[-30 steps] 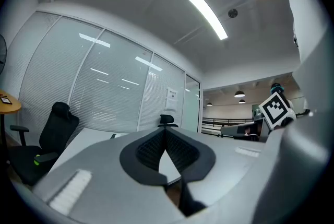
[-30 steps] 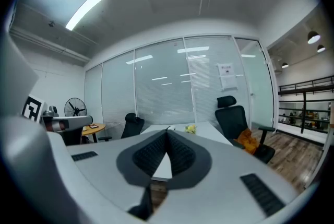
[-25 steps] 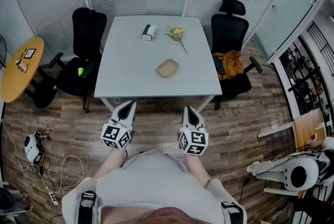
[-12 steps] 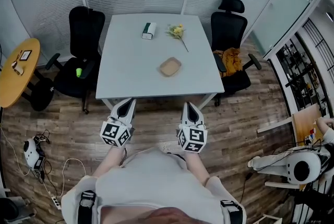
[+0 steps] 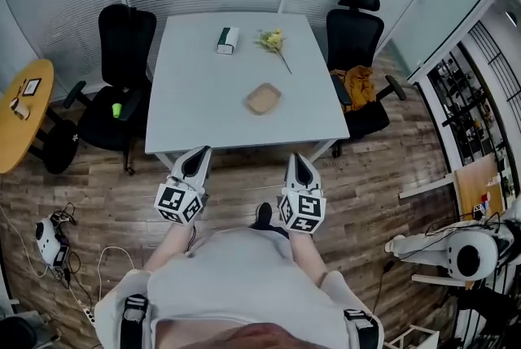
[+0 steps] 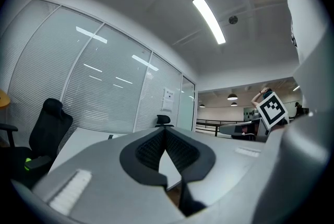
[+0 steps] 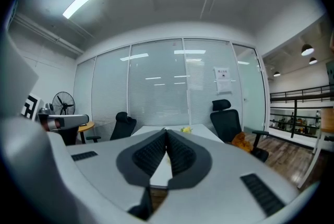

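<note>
Just short of the near edge of the white surface, over the wooden floor, the left tongs and right tongs are held side by side. Each has its jaws pressed together with nothing between them. The nearest item, a shallow tan dish, lies mid-surface, well apart from both; a yellow flower sprig and a small box lie near the far edge.
</note>
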The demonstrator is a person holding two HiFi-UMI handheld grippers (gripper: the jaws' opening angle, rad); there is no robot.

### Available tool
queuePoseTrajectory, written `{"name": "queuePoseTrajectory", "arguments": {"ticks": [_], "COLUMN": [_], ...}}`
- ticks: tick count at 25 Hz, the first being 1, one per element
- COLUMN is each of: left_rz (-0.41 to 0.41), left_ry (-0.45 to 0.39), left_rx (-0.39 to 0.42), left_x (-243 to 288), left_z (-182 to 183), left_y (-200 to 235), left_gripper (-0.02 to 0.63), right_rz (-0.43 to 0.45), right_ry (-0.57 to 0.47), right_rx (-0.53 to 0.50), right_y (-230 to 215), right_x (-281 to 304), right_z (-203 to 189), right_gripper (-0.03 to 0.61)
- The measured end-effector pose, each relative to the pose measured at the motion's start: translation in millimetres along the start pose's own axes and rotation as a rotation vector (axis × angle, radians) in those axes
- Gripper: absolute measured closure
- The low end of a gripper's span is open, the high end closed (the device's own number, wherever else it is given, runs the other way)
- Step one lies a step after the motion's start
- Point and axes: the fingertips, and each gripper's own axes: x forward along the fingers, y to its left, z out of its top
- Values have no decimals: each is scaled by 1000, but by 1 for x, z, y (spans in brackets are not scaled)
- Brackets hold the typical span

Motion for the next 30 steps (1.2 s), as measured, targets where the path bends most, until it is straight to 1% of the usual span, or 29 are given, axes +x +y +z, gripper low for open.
{"name": "queuePoseTrajectory", "arguments": {"ticks": [5,11,13,17,20,25,30], "left_rz": [3,2,25,111,145,180,187], "left_ry": [11,7,-2,-21,-22,-14,-2], "left_rx": [7,33,42,54,47,51,40], "left_x": [36,113,142,200,236,278,300], "left_z": [-11,-16,-15,-9,-8,-8,-14], "left_y": [3,15,23,45,51,58,65], "left_gripper": [603,603,603,603,603,603,603], "right_rz": [-1,46,71,135,184,228,258], "right_ry": [-6,-4,1,-1,8,24,33], "right_rx": [13,21,28,28,10,15,14], "right_y": [-28,-69,-84,-114,-137,-161,-164], "right_x": [28,104,134,194,228,273,299], "right_z": [-3,-4,-2,10,16,19,23], "right_gripper": [571,571,571,571,571,571,571]}}
